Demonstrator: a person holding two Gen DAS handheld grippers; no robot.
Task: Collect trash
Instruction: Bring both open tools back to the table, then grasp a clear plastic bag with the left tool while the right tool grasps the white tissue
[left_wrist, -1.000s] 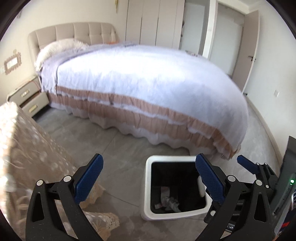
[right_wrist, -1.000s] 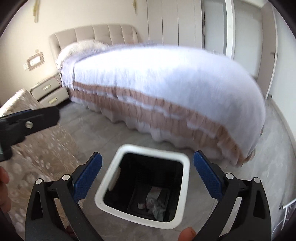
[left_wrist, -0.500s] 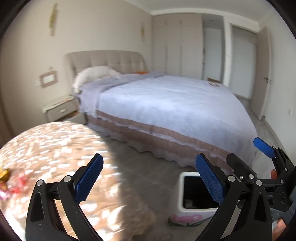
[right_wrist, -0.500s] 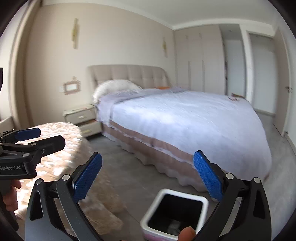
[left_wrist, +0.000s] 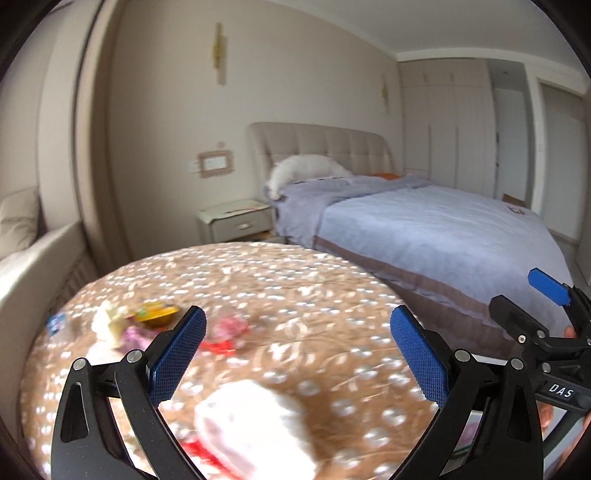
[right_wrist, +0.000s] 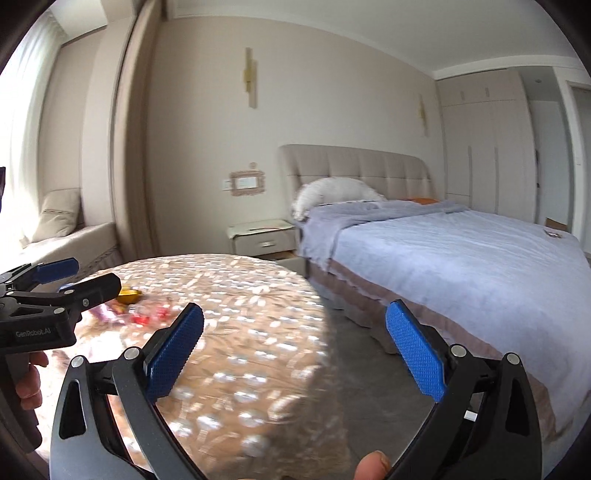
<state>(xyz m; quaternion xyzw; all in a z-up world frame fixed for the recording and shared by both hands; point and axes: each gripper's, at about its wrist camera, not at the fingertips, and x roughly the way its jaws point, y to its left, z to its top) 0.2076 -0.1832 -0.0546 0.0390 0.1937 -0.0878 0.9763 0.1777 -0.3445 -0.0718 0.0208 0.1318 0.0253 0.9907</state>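
A round table with a brown patterned cloth (left_wrist: 295, 295) holds several pieces of trash: a white crumpled wad (left_wrist: 258, 428) close in front, a red and pink wrapper (left_wrist: 225, 332), a yellow wrapper (left_wrist: 155, 314) and a white scrap (left_wrist: 107, 321). The view is blurred. My left gripper (left_wrist: 299, 358) is open and empty above the table, just beyond the white wad. My right gripper (right_wrist: 295, 350) is open and empty over the table's right edge (right_wrist: 258, 332); the trash (right_wrist: 144, 314) lies to its far left. The bin is out of view.
A large bed with a pale blue cover (left_wrist: 443, 229) stands to the right, a nightstand (left_wrist: 236, 221) beside it. A window seat with a cushion (right_wrist: 59, 221) is at the left. Grey floor (right_wrist: 369, 369) lies between table and bed.
Both grippers have swung up and left, from over the white bin to over the round table. The bin has left both views. Both grippers stayed open.
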